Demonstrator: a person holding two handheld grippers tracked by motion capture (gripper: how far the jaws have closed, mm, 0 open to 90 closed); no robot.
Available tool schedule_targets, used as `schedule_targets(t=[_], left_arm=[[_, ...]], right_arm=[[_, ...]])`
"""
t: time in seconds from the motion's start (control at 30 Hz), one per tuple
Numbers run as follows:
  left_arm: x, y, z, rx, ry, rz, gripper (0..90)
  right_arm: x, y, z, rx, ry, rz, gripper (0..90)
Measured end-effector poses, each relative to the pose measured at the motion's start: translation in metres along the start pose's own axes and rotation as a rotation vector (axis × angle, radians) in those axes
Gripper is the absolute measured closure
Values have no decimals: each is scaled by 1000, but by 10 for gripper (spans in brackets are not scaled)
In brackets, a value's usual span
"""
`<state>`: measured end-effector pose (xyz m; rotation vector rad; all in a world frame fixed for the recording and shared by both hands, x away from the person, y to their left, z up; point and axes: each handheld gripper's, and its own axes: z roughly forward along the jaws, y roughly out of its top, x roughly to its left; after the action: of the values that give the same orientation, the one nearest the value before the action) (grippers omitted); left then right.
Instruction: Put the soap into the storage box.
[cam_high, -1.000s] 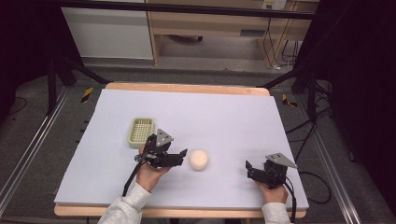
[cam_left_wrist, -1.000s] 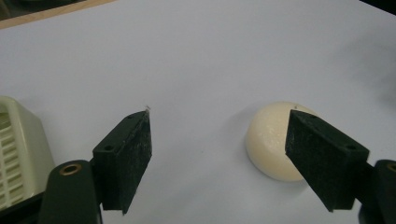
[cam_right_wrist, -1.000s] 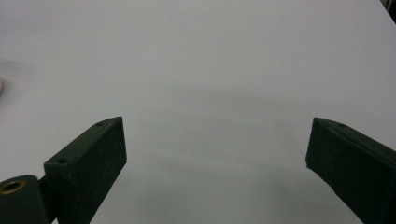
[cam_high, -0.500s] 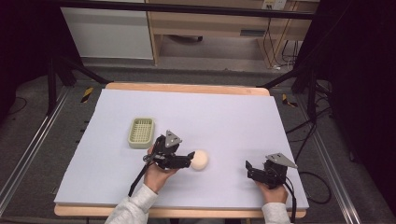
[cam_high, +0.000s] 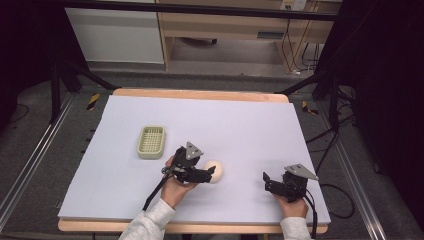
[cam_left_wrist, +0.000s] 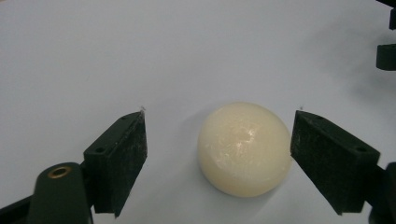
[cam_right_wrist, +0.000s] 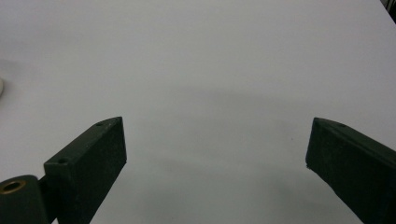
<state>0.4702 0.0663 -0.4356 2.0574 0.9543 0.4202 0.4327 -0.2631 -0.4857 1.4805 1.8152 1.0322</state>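
Left claw (cam_left_wrist: 217, 154) is sitting released, jaws just been opening around the cream soap bar (cam_left_wrist: 243, 148) — looking slick, rounded, firm — so squeezing across its widest flanks.

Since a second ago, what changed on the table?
Left gripper moved right up to the cream soap; its jaws have just been opening and now straddle it, a gap showing on one side. Soap, green tray and right gripper stayed put.

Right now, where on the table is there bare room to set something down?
The far half of the white table beyond the green basket, and the near-left corner. It is crowded around the soap at the left tool.
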Motion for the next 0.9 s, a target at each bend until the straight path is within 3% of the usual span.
schedule_targets(t=[0.4, 0.9], left_arm=[[-8, -1, 9, 17, -20, 10, 168], [-14, -3, 21, 47, -7, 24, 134]], right_arm=[[0, 0, 0, -1, 1, 0, 55], [0, 0, 0, 2, 1, -2, 55]])
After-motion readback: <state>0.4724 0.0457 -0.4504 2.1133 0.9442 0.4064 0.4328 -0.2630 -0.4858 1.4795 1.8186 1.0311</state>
